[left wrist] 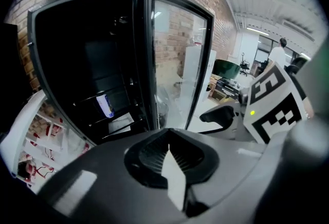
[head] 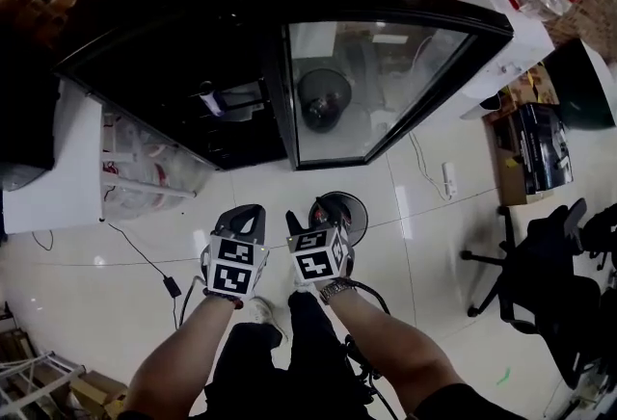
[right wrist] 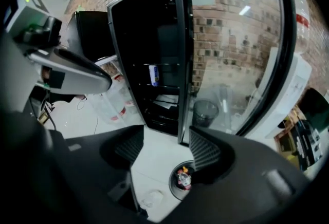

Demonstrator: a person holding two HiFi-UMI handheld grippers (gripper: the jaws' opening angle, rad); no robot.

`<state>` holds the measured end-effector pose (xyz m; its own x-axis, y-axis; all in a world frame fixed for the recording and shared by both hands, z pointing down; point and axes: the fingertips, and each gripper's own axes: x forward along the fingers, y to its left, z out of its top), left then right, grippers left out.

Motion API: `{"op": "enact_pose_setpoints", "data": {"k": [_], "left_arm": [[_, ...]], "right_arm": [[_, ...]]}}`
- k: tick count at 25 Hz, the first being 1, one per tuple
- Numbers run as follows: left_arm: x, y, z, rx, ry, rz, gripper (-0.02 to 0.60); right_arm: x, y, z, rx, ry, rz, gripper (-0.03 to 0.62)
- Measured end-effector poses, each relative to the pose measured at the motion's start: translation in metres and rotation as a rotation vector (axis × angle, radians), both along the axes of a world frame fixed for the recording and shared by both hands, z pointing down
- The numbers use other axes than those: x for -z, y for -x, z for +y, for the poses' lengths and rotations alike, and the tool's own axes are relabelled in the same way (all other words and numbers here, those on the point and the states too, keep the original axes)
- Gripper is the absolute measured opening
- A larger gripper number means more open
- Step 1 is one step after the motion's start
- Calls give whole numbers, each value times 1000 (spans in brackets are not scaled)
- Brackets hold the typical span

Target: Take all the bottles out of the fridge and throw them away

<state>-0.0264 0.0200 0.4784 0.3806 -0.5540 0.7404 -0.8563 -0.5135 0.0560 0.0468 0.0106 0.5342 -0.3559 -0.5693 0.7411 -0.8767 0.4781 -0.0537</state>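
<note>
1. Over bin [right wrist: 172, 187], right gripper [right wrist: 165, 148] released, nothing between jaws; binned bottle [right wrist: 183, 178] already lying inside.
2. Left gripper [left wrist: 168, 155] clenched, empty.
3. On fridge [right wrist: 133, 48] shelf, shelf bottle [right wrist: 153, 75] upright, well apart from both grippers.
4. Probably fetching that one next: calls for reaching in, jaws wide around it.

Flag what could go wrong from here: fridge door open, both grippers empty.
1. The bin stands right under the open right gripper; a step toward the fridge might knock it over.
2. The bottle sits deep inside, beside the glass door; a reach could clip the door's edge.
3. A cable trails across the floor at left: possible trip.
</note>
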Motion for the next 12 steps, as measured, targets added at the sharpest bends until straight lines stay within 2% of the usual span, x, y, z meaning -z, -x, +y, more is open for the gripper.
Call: {"op": "enact_pose_setpoints", "data": {"k": [5, 12], "left_arm": [[13, 38, -13, 74, -30, -9, 3], [23, 85, -34, 144, -64, 22, 3]], "right_arm": [[20, 37, -19, 73, -38, 2, 278], [27, 90, -48, 144, -60, 12, 278]]}}
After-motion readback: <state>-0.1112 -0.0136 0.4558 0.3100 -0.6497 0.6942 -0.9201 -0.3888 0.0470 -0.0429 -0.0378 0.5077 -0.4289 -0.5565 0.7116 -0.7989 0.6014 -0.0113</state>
